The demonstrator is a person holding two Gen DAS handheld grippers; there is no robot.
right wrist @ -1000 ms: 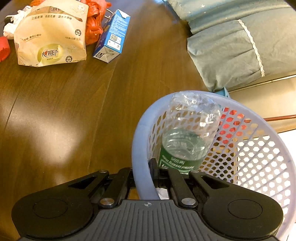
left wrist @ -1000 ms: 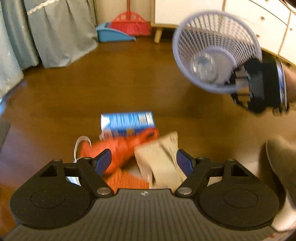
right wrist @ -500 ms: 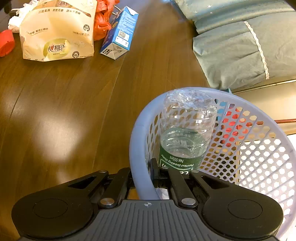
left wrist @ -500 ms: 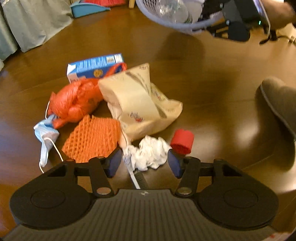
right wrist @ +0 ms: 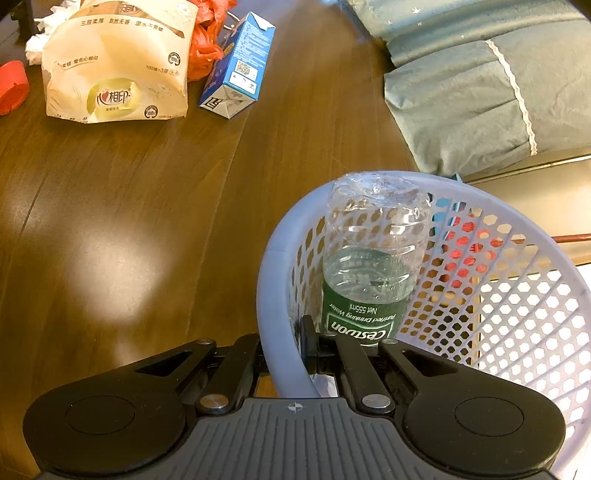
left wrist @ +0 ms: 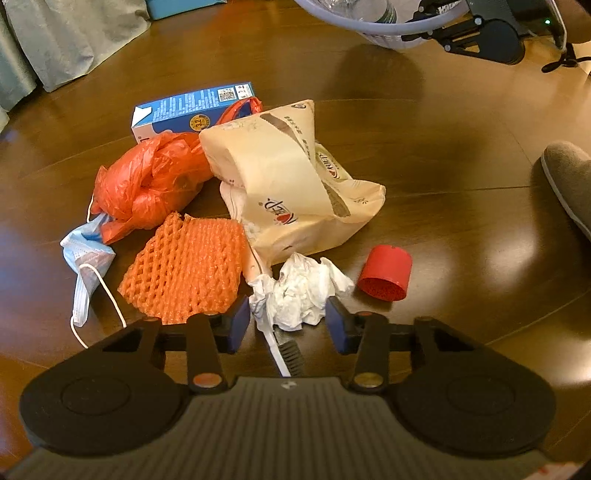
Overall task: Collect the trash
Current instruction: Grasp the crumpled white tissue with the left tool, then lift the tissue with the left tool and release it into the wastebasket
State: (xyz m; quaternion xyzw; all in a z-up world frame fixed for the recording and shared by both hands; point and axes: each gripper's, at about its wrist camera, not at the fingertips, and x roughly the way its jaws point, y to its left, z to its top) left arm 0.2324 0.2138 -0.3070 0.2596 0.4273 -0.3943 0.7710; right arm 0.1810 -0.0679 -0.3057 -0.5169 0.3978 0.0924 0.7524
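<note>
Trash lies in a pile on the wooden floor: a crumpled white tissue (left wrist: pixel 301 291), a red cap (left wrist: pixel 386 273), an orange foam net (left wrist: pixel 188 267), a beige tissue pack (left wrist: pixel 291 177), a red plastic bag (left wrist: pixel 151 181), a blue carton (left wrist: pixel 192 109) and a face mask (left wrist: pixel 86 258). My left gripper (left wrist: pixel 288 323) is open, its blue pads on either side of the tissue. My right gripper (right wrist: pixel 282 347) is shut on the rim of a lilac mesh basket (right wrist: pixel 480 295), which holds a clear water bottle (right wrist: pixel 369 273).
A toothbrush (left wrist: pixel 284 349) lies under the tissue. A grey slipper (left wrist: pixel 570 181) is at the right edge. Grey-green curtains (right wrist: pixel 480 74) hang beyond the pile. The basket (left wrist: pixel 373 20) hovers past the trash in the left wrist view.
My left gripper has dropped toward the floor and closed in on the tissue. The right gripper has carried the basket slightly nearer the pile.
</note>
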